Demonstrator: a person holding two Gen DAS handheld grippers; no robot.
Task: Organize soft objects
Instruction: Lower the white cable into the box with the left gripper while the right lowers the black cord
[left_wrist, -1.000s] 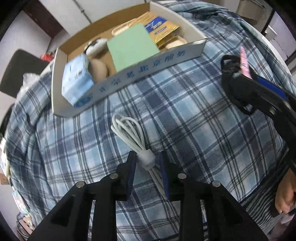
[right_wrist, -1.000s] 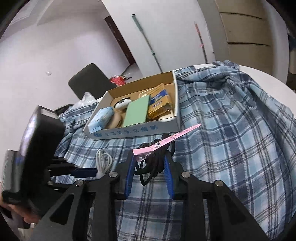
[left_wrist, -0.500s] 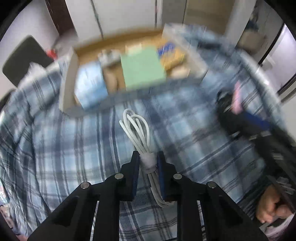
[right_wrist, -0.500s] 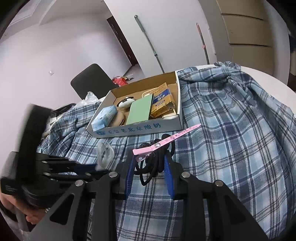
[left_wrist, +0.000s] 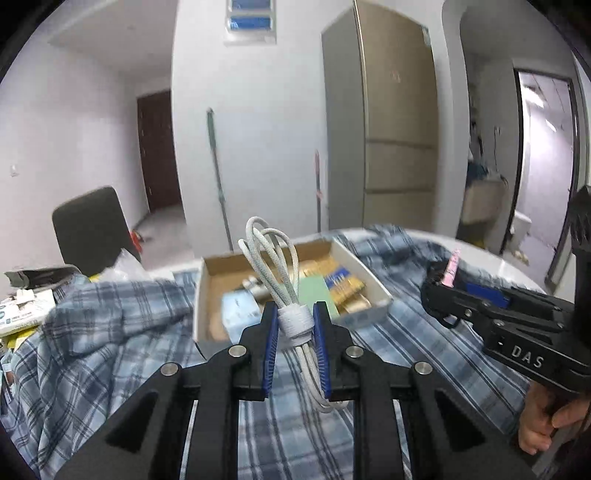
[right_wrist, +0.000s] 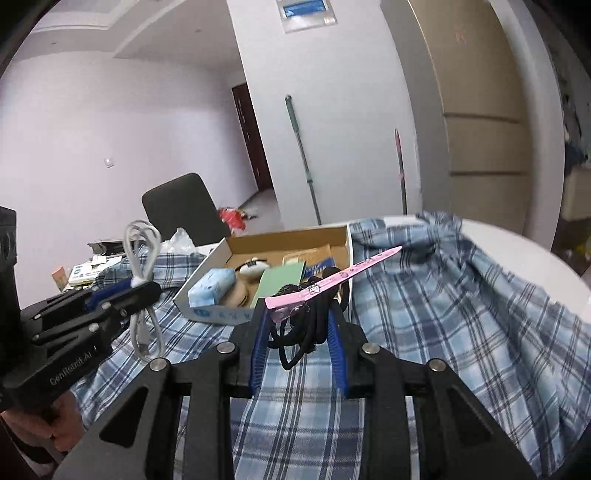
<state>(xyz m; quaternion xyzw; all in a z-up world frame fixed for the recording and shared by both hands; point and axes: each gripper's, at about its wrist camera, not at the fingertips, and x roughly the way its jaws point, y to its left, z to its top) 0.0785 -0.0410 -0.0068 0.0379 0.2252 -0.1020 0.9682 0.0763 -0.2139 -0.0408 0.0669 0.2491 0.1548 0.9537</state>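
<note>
My left gripper (left_wrist: 294, 321) is shut on a coiled white cable (left_wrist: 271, 258) at its wrapped band and holds it up in the air, loops pointing up; the cable also shows in the right wrist view (right_wrist: 142, 254). My right gripper (right_wrist: 297, 321) is shut on a bundle of black hair ties (right_wrist: 314, 317) with a pink strap (right_wrist: 332, 282), held above the plaid cloth. The open cardboard box (left_wrist: 369, 266) lies ahead of both grippers on the blue plaid cloth (right_wrist: 461, 314).
The box (right_wrist: 225, 251) holds a blue tissue pack (right_wrist: 212, 286), a green pad (right_wrist: 282, 278), gold packets (left_wrist: 345, 288) and a small round item. A dark chair (right_wrist: 184, 206) stands behind the table. Boxes and papers (left_wrist: 22, 306) lie at the left edge.
My left gripper closed on the white cable and lifted it off the cloth, tilting up toward the room. My right gripper kept hold of the hair ties and rose slightly.
</note>
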